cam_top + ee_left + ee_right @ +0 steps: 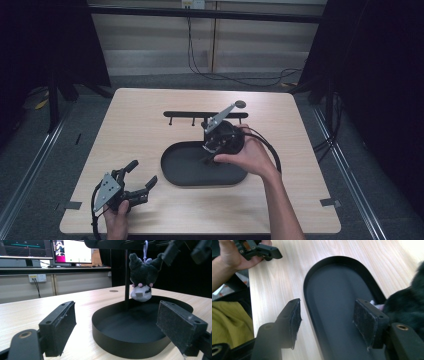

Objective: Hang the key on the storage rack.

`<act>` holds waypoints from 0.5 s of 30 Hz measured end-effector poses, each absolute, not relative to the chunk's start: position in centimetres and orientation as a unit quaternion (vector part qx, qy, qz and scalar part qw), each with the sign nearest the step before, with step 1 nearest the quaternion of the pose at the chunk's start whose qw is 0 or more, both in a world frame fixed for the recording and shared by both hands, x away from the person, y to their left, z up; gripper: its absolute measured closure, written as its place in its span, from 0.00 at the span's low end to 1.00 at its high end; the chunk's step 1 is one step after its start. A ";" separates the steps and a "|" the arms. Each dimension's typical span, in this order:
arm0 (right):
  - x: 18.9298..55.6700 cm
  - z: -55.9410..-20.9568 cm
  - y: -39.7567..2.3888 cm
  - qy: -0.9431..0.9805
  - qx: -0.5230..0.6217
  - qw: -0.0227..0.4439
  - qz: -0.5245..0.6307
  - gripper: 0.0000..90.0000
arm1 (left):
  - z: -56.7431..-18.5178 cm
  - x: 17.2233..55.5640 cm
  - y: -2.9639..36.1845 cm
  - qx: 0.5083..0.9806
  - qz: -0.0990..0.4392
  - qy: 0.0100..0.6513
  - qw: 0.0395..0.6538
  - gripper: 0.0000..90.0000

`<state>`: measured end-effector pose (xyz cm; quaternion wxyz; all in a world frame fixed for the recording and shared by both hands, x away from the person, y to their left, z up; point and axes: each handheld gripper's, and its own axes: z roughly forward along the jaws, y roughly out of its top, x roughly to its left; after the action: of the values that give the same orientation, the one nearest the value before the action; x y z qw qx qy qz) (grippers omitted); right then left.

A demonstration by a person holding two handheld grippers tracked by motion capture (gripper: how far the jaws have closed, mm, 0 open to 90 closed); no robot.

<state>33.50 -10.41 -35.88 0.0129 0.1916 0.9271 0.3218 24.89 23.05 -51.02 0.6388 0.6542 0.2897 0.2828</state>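
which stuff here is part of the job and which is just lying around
In play: plush toy hanging from the rack; black oval tray; right claw, open over the tray; left claw, open.

Lying about: monitors, wall cable.

table (150, 105): pale wood-grain; tray (130, 345): matt black; toy (142, 272): fuzzy plush

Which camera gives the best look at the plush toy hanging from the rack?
The left gripper view: the plush toy hangs in full from its strap above the black tray. The right gripper view catches dark fur at its edge; in the high view the right gripper covers it.
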 end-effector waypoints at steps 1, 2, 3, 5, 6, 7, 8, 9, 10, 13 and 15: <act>32.9 -36.4 -10.7 0.924 0.190 0.014 0.332 0.40 | -51.0 24.9 23.1 0.655 0.282 0.289 0.639 0.17; 32.5 -36.8 -10.8 0.921 0.190 0.016 0.339 0.39 | -51.0 24.9 23.1 0.655 0.283 0.289 0.639 0.17; 32.2 -37.1 -10.9 0.919 0.192 0.020 0.343 0.37 | -51.0 24.9 23.1 0.654 0.283 0.290 0.639 0.17; 31.5 -38.3 -11.5 0.910 0.209 0.030 0.357 0.34 | -51.0 24.9 23.0 0.654 0.283 0.290 0.639 0.17; 31.2 -38.8 -11.8 0.902 0.216 0.027 0.372 0.33 | -51.0 24.9 23.1 0.654 0.283 0.290 0.638 0.17; 31.0 -39.3 -12.1 0.897 0.218 0.031 0.384 0.30 | -51.0 24.9 23.1 0.654 0.284 0.290 0.638 0.17; 30.7 -39.8 -12.3 0.892 0.223 0.033 0.390 0.27 | -51.0 24.9 23.1 0.654 0.284 0.290 0.638 0.17; 30.5 -40.3 -12.6 0.889 0.229 0.035 0.395 0.23 | -51.0 24.9 23.0 0.654 0.284 0.290 0.638 0.17; 30.0 -41.0 -12.9 0.891 0.218 0.046 0.396 0.16 | -51.0 24.9 23.1 0.654 0.284 0.290 0.638 0.17; 29.2 -42.1 -13.8 0.878 0.226 0.051 0.418 0.17 | -51.0 24.9 23.0 0.654 0.284 0.291 0.638 0.17; 28.5 -42.8 -14.4 0.868 0.231 0.059 0.435 0.16 | -51.0 24.9 23.0 0.654 0.284 0.291 0.638 0.17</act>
<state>28.54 -14.41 -42.78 0.0591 0.2311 0.8682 0.4352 24.88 23.05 -51.02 0.6381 0.6541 0.2905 0.2839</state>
